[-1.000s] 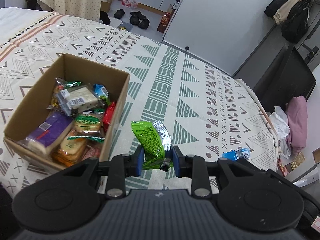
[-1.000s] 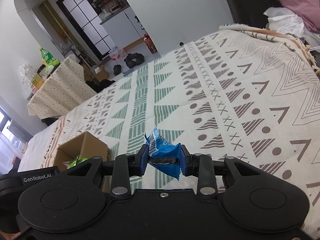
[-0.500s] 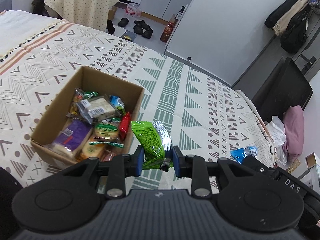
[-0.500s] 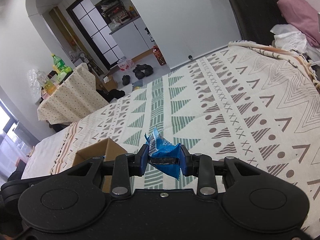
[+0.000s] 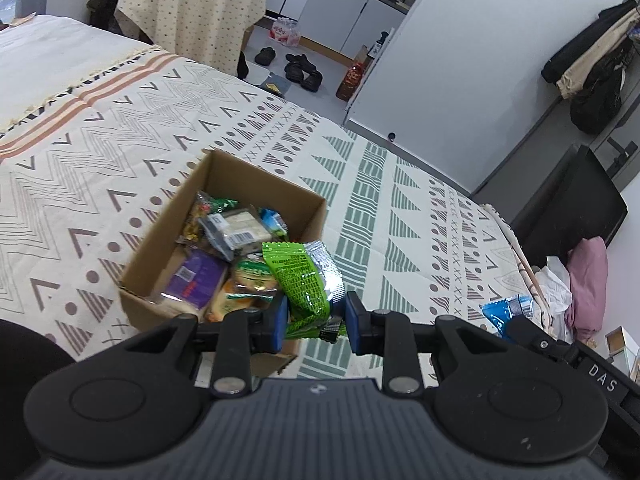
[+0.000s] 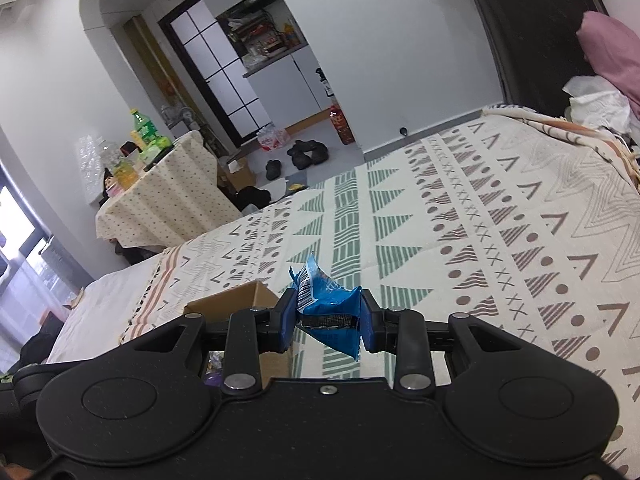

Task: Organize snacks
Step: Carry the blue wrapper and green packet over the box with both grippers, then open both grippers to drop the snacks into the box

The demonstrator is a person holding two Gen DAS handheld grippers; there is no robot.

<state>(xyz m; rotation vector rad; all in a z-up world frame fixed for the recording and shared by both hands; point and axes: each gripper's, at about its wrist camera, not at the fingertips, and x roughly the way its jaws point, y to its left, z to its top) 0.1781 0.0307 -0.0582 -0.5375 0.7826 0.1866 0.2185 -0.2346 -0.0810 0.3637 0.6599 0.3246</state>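
Both hands have risen toward the cardboard box [image 5: 224,240], jaws pinching the green packet [image 5: 304,280] and blue packet [image 6: 328,304]; a thin-edge grip may slip short.

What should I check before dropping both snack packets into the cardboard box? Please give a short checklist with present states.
1. Left gripper grips the green packet: ok.
2. Right gripper grips the blue packet: ok.
3. Cardboard box is open on top: ok.
4. Green packet fully above the box opening: cannot tell.
5. Blue packet above the box: not ok, box lies to its left.
6. Room left among the snacks in the box: cannot tell.
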